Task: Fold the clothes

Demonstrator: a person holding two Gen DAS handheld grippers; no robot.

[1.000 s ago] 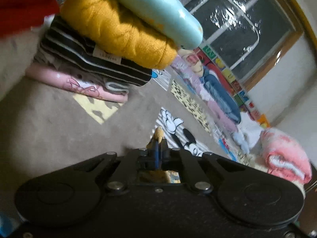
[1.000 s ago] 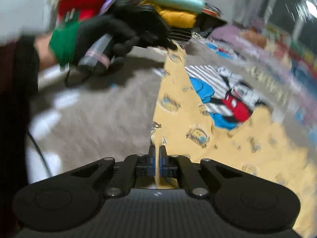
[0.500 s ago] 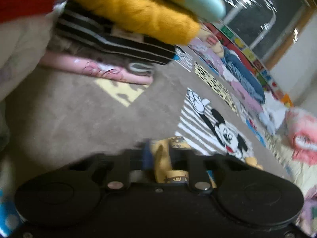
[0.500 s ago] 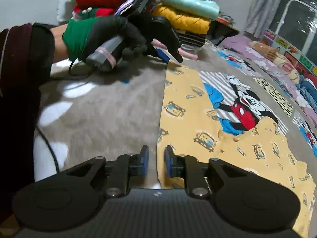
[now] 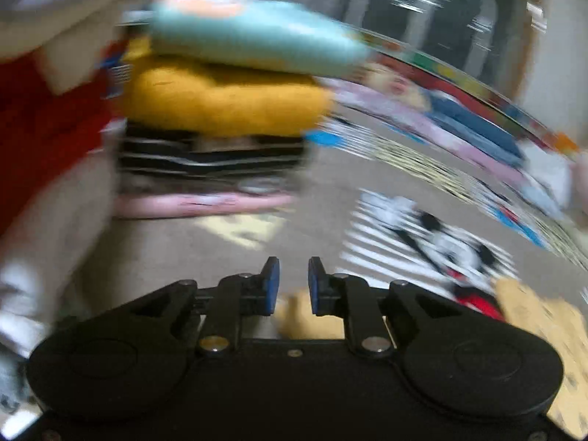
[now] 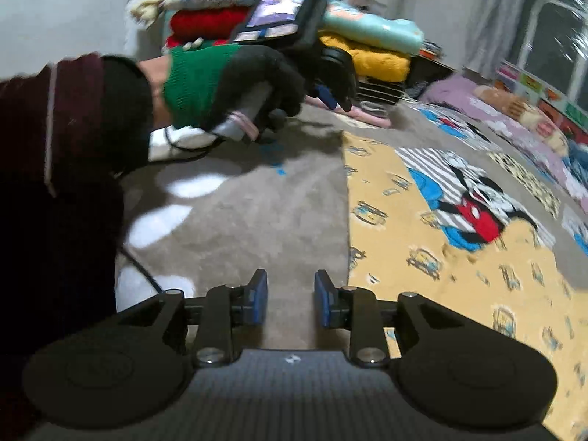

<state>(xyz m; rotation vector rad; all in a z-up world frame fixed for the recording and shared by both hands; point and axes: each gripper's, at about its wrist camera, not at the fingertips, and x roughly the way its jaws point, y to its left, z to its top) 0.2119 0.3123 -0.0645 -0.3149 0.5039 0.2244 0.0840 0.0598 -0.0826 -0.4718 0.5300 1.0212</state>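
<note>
Both the left gripper (image 5: pixel 293 282) and right gripper (image 6: pixel 290 299) are opening up with nothing pinched, and the yellow printed garment (image 6: pixel 422 257) lies flat on the grey blanket (image 6: pixel 239 213).

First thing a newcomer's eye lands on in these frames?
The yellow printed garment with its cartoon-mouse panel, spread flat on the grey blanket right of centre. Next, the stack of folded clothes at the far end, mustard under pale blue. The right tongs are opening, nothing between them.
</note>
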